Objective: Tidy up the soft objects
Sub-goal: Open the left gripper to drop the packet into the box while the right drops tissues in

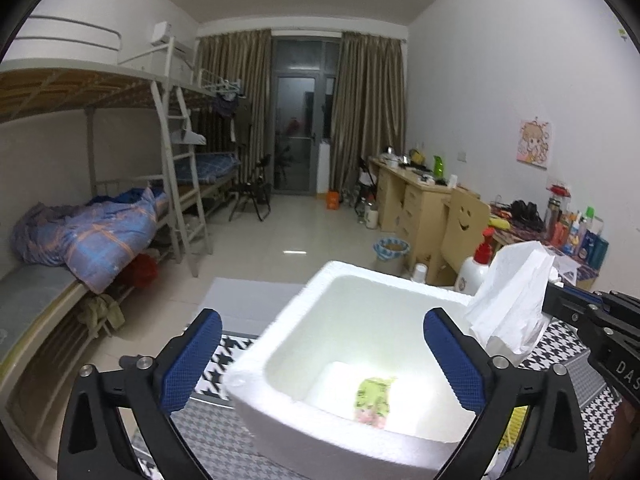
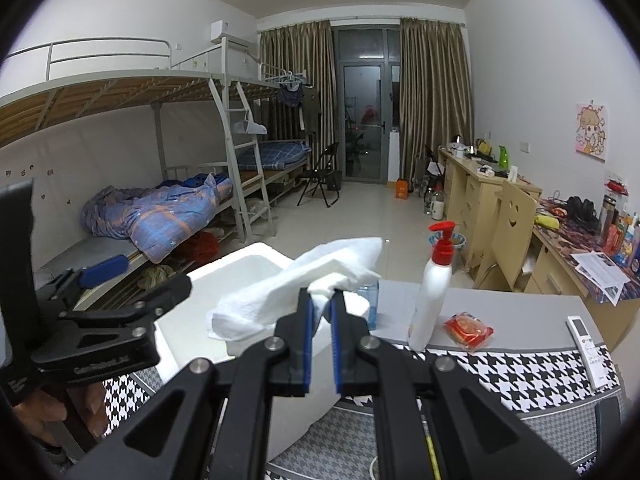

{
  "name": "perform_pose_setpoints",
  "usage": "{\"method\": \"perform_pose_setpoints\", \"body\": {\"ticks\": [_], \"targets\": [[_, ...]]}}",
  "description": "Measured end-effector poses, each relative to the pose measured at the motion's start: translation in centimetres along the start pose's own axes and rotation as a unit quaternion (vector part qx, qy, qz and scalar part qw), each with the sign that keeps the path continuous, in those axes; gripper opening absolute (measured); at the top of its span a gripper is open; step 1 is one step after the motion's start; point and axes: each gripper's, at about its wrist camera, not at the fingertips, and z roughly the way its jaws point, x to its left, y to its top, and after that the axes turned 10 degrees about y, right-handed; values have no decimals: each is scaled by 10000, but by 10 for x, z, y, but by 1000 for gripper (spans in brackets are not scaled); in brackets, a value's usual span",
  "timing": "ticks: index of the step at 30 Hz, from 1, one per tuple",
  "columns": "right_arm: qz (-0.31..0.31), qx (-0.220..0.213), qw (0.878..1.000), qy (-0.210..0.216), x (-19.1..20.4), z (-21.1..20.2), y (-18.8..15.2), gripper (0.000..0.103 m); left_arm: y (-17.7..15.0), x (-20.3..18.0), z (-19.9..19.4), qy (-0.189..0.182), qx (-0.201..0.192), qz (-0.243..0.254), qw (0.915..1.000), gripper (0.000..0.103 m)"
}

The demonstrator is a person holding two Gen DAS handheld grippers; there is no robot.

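While the right hand-held gripper (image 2: 320, 300) pinches a white tissue (image 2: 296, 288) above the foam box (image 1: 340, 320), left hand-held gripper (image 1: 322, 360) wide apart, empty

A: My left wrist view sits close above the foam box (image 1: 360, 360), facing the balcony door (image 1: 296, 132).

B: My right wrist view, close beside it, faces likewise; both share box (image 2: 240, 276), bunk beds (image 2: 160, 208).

pump bottle (image 2: 433, 296), red packet (image 2: 468, 329) and remote (image 2: 587, 351) on houndstooth table (image 2: 520, 364)
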Motion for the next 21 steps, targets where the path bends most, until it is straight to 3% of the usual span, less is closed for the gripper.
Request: {"method": "perform_pose_setpoints", "body": {"ticks": [21], "targets": [[-199, 261, 9989, 335, 30, 25, 6, 11, -5, 35, -25, 383, -421, -99, 9983, 102]]}}
